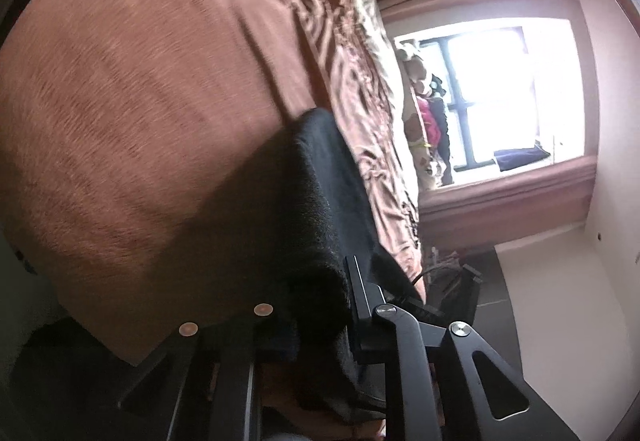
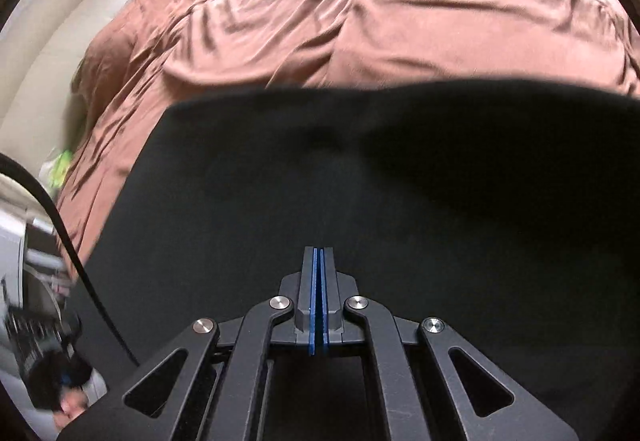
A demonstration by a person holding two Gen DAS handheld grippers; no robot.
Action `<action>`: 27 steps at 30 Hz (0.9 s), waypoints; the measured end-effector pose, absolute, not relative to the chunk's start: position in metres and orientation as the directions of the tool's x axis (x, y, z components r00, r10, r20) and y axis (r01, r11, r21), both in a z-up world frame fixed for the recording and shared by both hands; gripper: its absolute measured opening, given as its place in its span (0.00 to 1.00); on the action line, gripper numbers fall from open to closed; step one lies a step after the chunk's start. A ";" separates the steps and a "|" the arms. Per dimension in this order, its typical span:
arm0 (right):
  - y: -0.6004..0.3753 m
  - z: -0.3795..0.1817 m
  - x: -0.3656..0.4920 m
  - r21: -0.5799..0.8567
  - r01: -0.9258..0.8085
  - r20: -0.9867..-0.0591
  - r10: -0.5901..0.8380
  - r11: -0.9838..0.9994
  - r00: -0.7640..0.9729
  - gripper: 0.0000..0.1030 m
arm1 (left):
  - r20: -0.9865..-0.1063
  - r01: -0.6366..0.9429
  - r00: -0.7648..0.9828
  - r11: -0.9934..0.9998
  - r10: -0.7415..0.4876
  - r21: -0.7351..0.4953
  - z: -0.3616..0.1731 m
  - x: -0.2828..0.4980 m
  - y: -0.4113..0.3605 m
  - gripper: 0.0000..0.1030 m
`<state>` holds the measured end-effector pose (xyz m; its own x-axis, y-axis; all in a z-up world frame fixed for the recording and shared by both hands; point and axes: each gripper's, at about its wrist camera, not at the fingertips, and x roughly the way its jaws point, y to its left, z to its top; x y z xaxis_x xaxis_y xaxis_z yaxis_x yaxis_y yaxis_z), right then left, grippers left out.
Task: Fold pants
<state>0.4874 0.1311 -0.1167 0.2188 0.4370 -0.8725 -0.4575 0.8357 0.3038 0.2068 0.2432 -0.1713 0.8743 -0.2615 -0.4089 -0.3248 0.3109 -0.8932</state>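
jaws closed on black pants over the brown bed

jaws of the left gripper (image 1: 320, 305) are seen nearly closed, with a bunched fold of the black pants (image 2: 360, 181) pinched between them, apparently to lift an edge. the right gripper (image 2: 319, 281) is fully closed, blue pads together; no cloth is seen in it. the pants are spread on the brown bedspread (image 2: 320, 13), which shows toward 12 o'clock.

We see right gripper (image 2: 320, 261), lower centre of frame: matte black linkage arms, triangular cut-outs, round silver screws, grey fingers with blue pads (image 2: 315, 301). Black cable (image 2: 80, 265) curves at left edge. Left gripper (image 1: 320, 305), bottom of frame: same black arms, silver screws, partly shadowed.
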 end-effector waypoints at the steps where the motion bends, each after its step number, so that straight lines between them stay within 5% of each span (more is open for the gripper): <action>1: 0.130 -0.117 0.481 0.310 -0.466 -0.873 0.443 0.829 0.207 0.00 | -0.406 -0.317 0.876 0.322 -0.261 -0.892 -0.165 0.209 0.242 0.18; 15: 0.099 -0.121 0.429 0.434 -0.501 -0.833 0.546 0.749 0.095 0.00 | -0.358 -0.194 0.880 0.452 -0.312 -0.871 -0.101 0.242 0.215 0.18; 27: -0.002 -0.074 0.417 0.493 -0.428 -0.722 0.630 0.758 0.284 0.00 | -0.354 -0.077 0.851 0.573 -0.389 -0.816 -0.048 0.282 0.161 0.18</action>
<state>0.4167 -0.0015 -0.0740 0.2840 0.6305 -0.7224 -0.4277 0.7576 0.4931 0.2818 0.1606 -0.0476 0.8507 -0.3888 -0.3538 -0.0772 0.5734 -0.8156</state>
